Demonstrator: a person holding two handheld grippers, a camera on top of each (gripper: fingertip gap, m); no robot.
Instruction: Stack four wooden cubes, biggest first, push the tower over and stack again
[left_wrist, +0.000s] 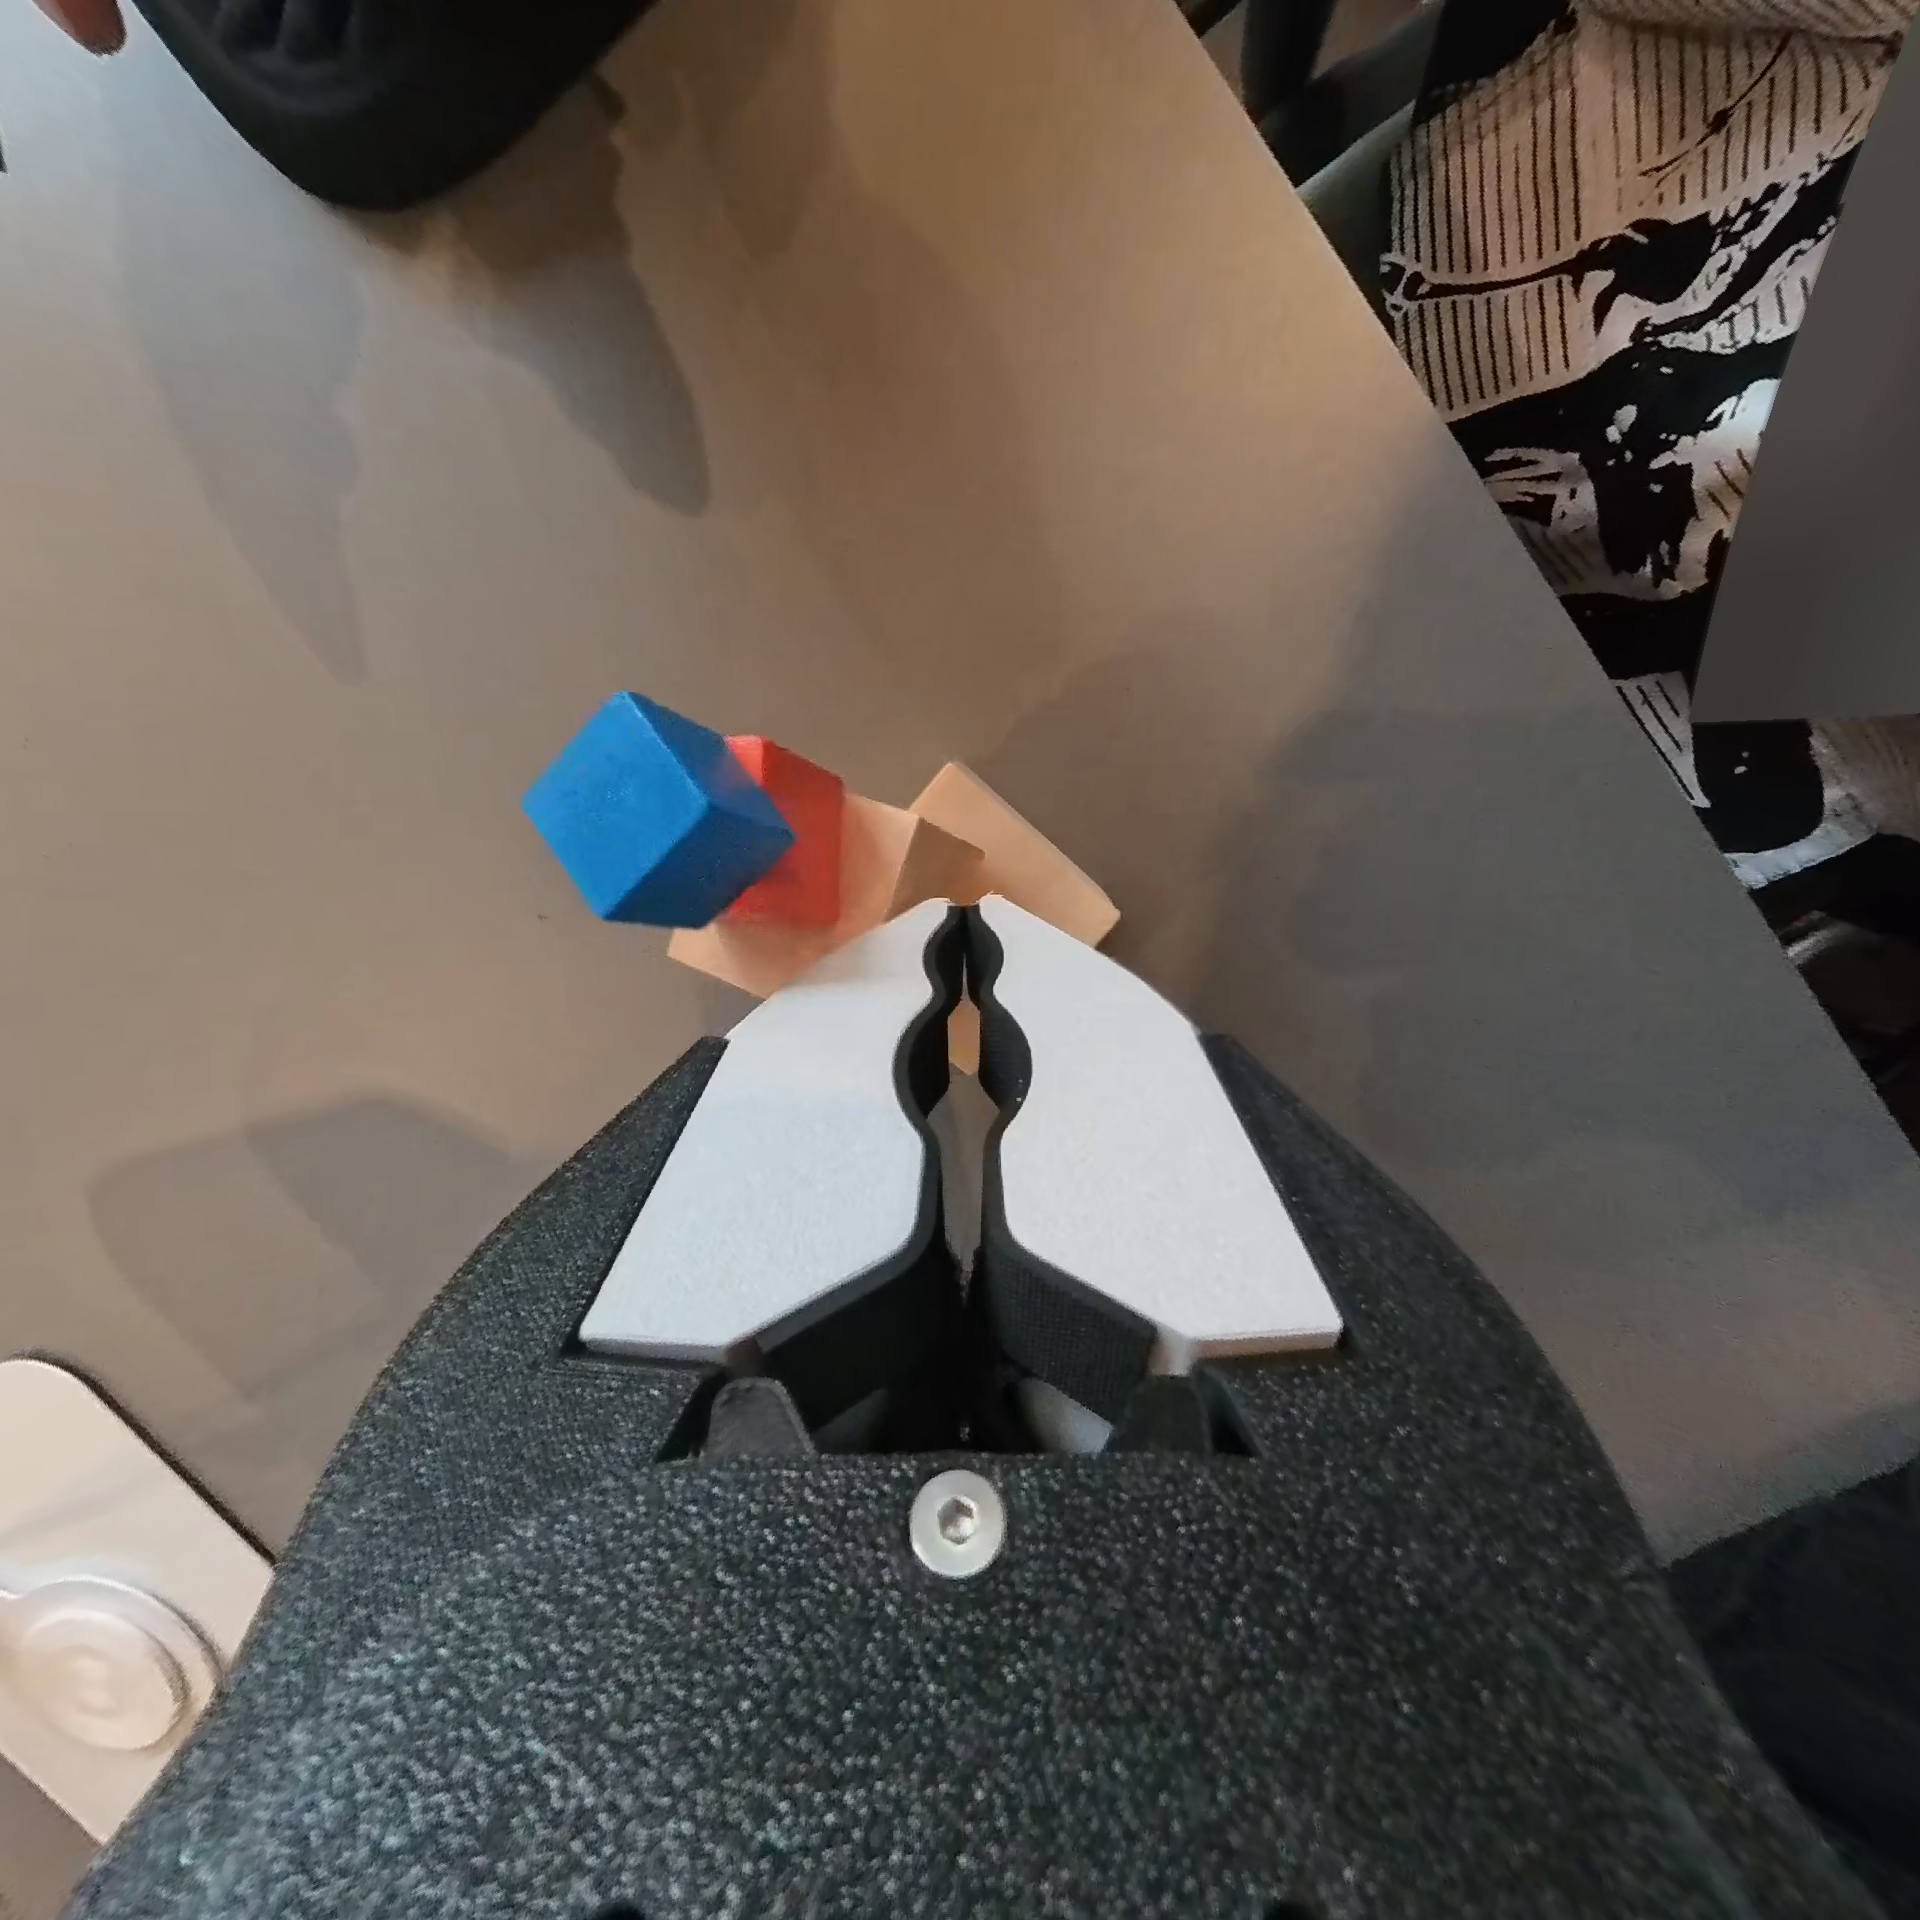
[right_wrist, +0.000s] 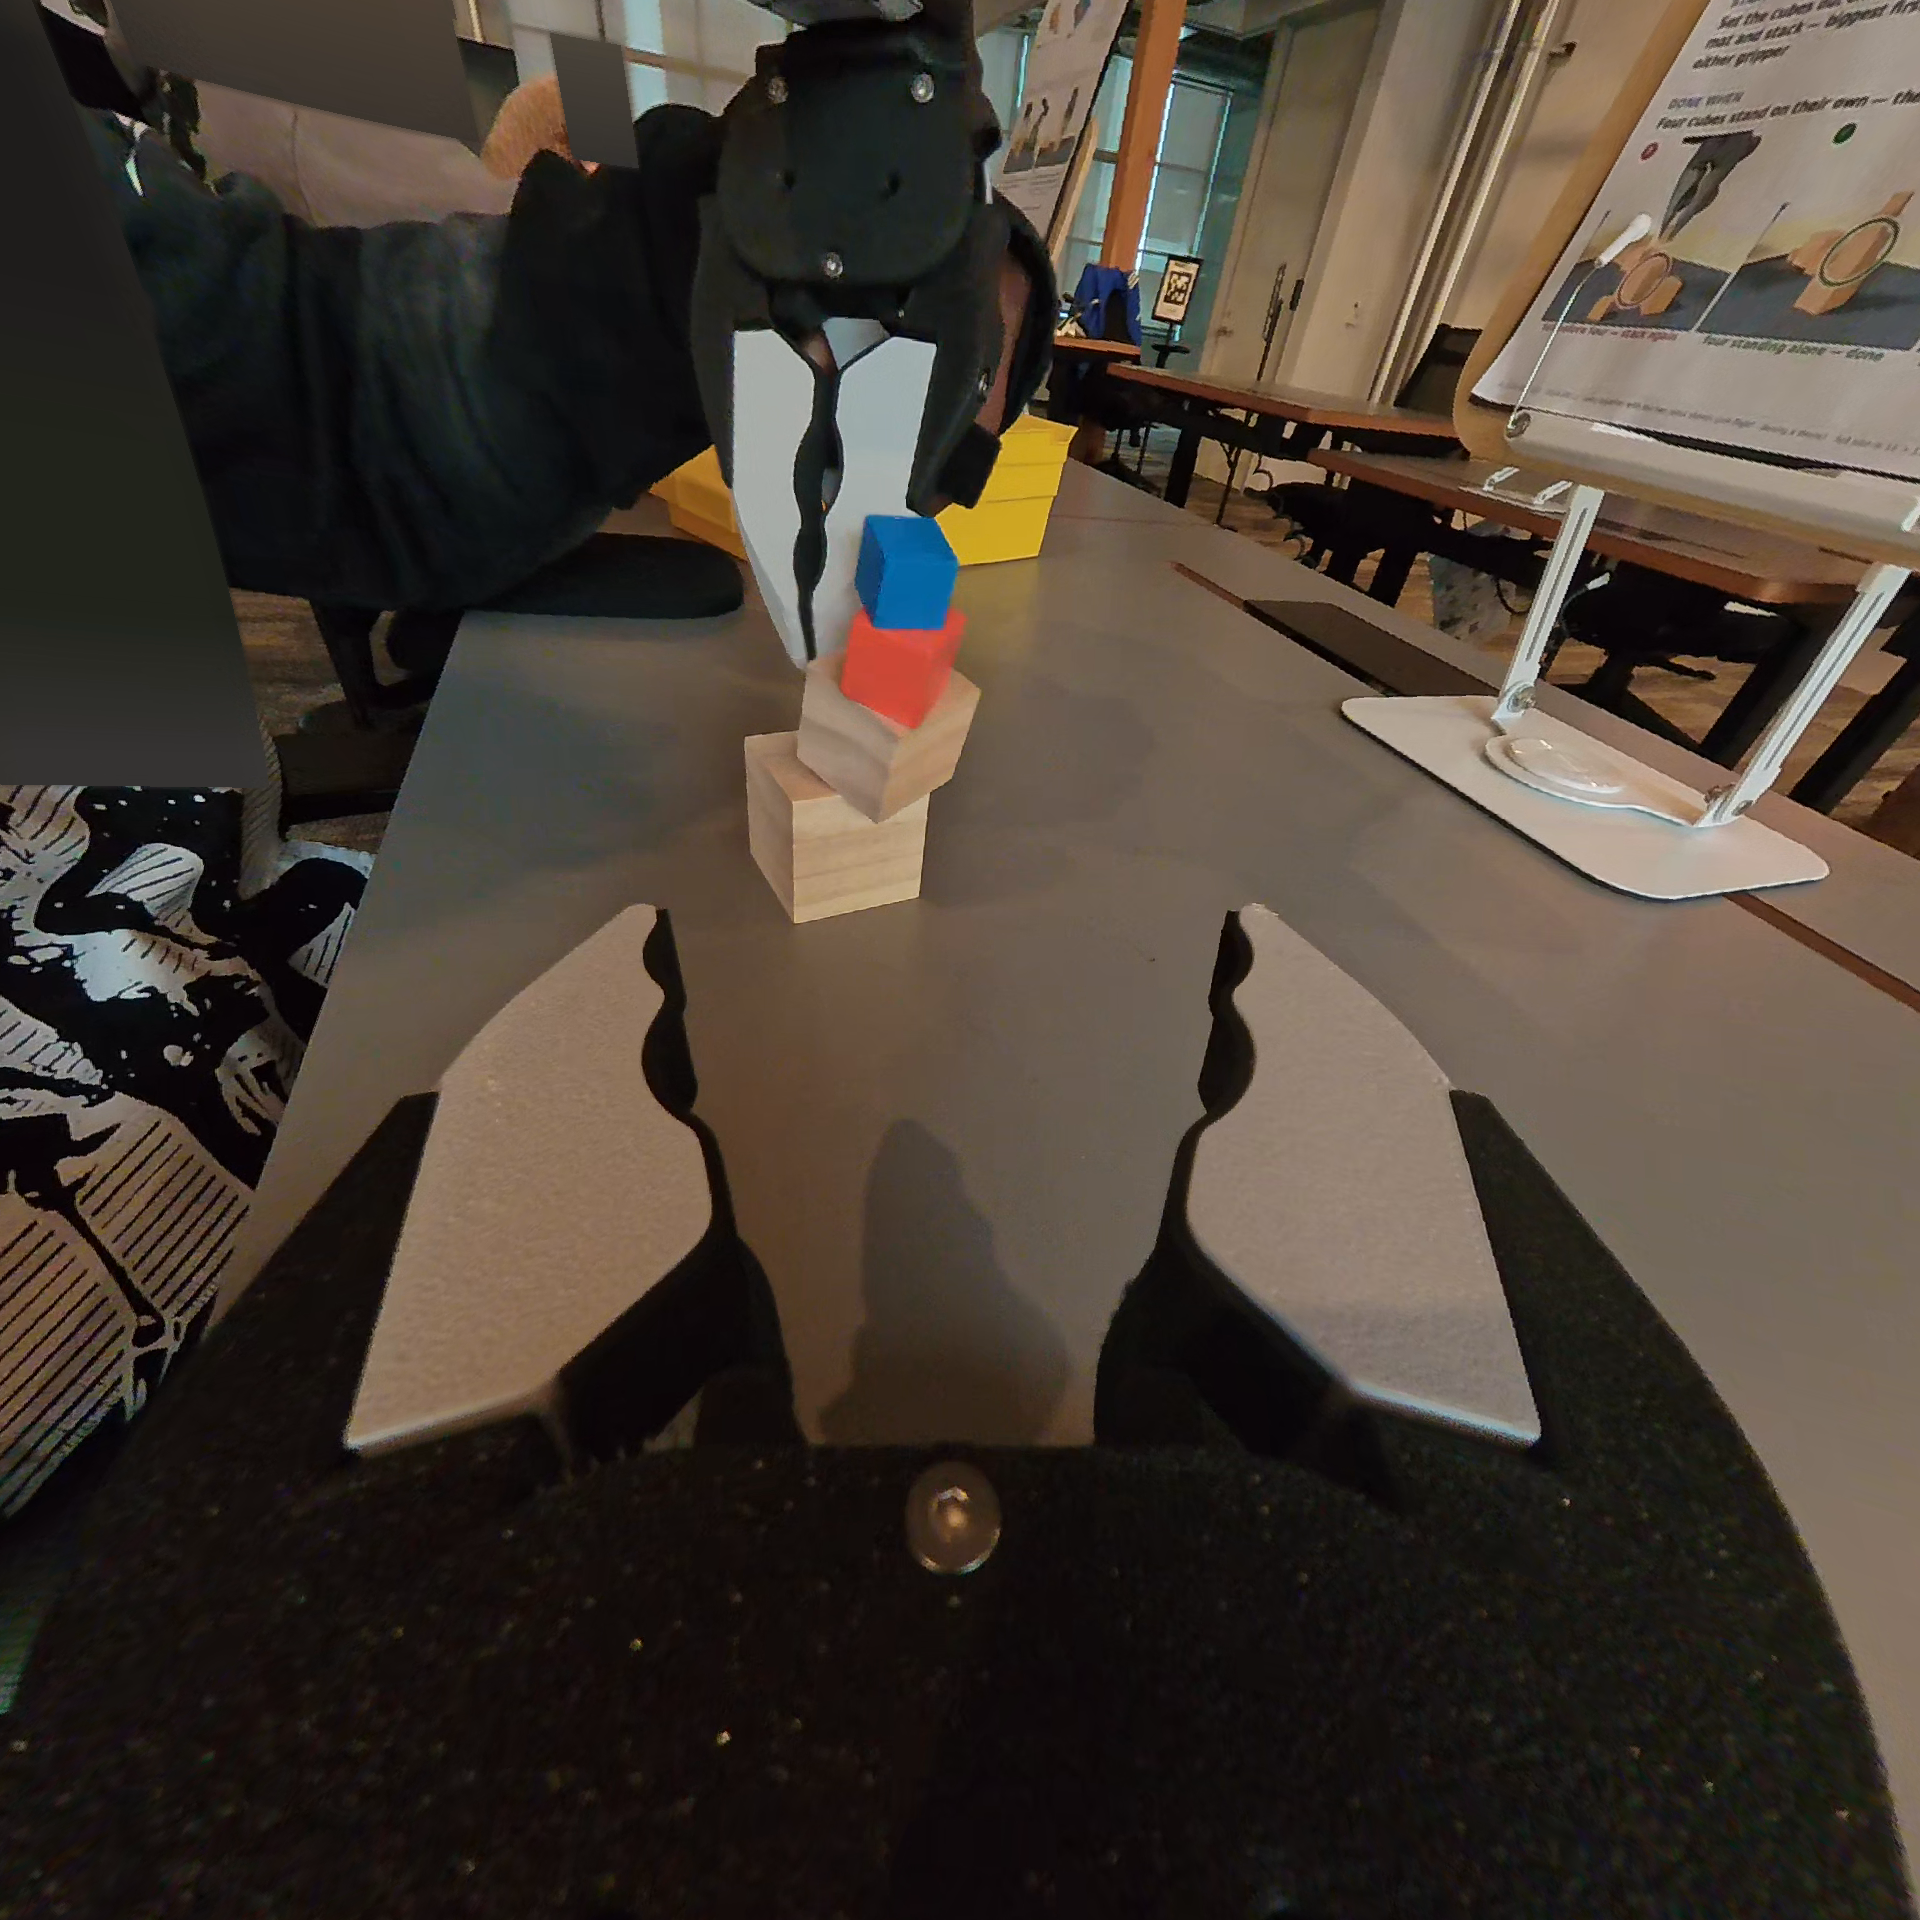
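Note:
A tower of four cubes stands on the grey table (right_wrist: 1195, 1039). The big wooden cube (right_wrist: 836, 847) sits flat at the bottom. The smaller wooden cube (right_wrist: 883, 753), the red cube (right_wrist: 899, 665) and the blue cube (right_wrist: 906, 571) above it tilt to the right. My left gripper (right_wrist: 802, 649) is shut and empty, with its tips against the tilted wooden cube. From above, my left gripper (left_wrist: 961, 916) hides part of the wooden cubes (left_wrist: 1023, 847); the red cube (left_wrist: 795, 842) and blue cube (left_wrist: 649, 821) lean left. My right gripper (right_wrist: 943, 920) is open and empty, low in front of the tower.
A white stand (right_wrist: 1590, 810) with a picture sheet is at the right; its base also shows in the left wrist view (left_wrist: 94, 1558). Yellow boxes (right_wrist: 1013, 488) and a black pad (right_wrist: 623, 587) lie behind the tower. The table's left edge (right_wrist: 343, 935) borders patterned carpet.

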